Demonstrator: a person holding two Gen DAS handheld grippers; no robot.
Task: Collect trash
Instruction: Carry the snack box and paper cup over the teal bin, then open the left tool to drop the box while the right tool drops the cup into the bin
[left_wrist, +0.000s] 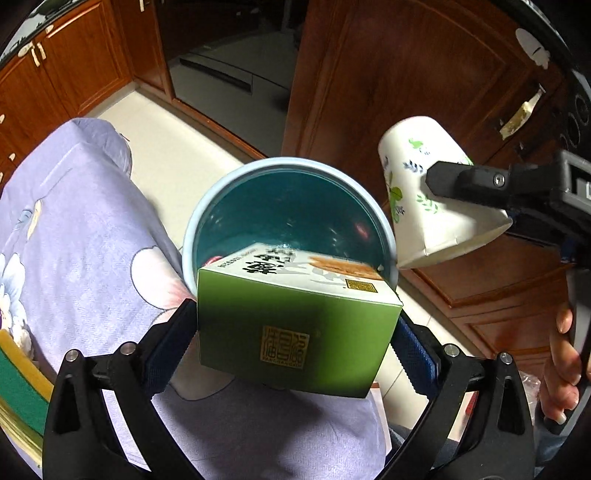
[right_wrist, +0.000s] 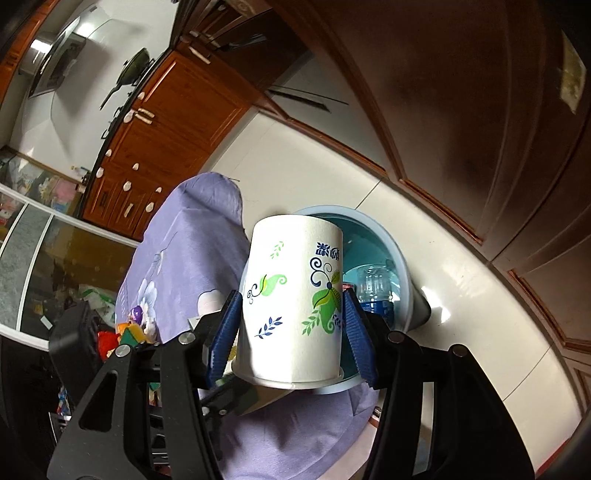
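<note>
My left gripper (left_wrist: 295, 341) is shut on a green and white carton box (left_wrist: 295, 325), held over the near rim of a blue bin (left_wrist: 291, 206) on the floor. My right gripper (right_wrist: 291, 332) is shut on a white paper cup (right_wrist: 291, 306) printed with green leaves, held upside down above the same blue bin (right_wrist: 402, 266). A clear plastic bottle (right_wrist: 375, 288) lies inside the bin. In the left wrist view the paper cup (left_wrist: 432, 199) hangs at the right of the bin, a black finger (left_wrist: 469, 181) pressed on its side.
A table under a lilac flowered cloth (left_wrist: 85, 236) stands just left of the bin. Dark wooden cabinet doors (left_wrist: 406, 74) rise behind it, over pale floor tiles (right_wrist: 461, 295). A hand (left_wrist: 561, 365) grips the right tool's handle. Colourful items (right_wrist: 125, 332) lie on the cloth.
</note>
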